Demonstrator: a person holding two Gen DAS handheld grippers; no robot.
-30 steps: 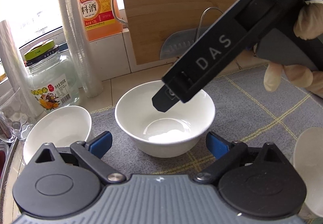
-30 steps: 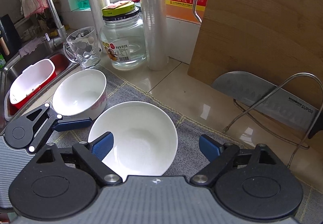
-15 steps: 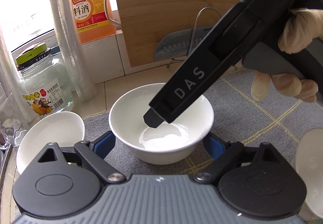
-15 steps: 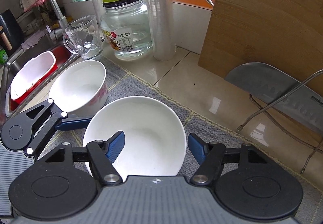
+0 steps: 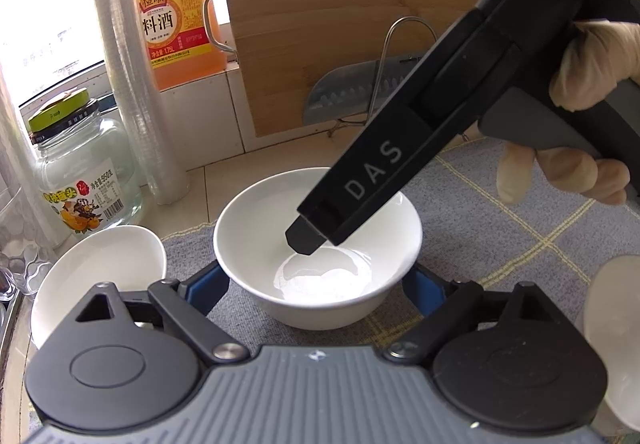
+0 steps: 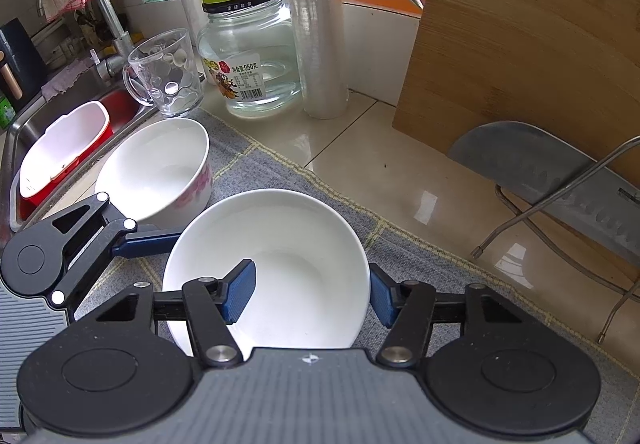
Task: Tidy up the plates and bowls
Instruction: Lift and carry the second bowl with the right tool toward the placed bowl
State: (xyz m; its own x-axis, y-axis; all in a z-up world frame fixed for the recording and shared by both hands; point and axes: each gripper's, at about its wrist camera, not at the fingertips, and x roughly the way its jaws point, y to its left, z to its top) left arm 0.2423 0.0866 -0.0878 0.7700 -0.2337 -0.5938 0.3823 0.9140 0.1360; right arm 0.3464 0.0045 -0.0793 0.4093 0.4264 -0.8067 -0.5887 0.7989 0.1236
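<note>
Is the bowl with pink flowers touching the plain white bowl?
Apart. Left wrist view shows grey mat between the flowered bowl and the plain bowl.

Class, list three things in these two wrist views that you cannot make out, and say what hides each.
1. Left wrist view: part of the white bowl, hidden by the right gripper.
2. Left wrist view: a white dish, cut off by the right edge.
3. Right wrist view: the floral bowl, its near side hidden by the left gripper.
</note>
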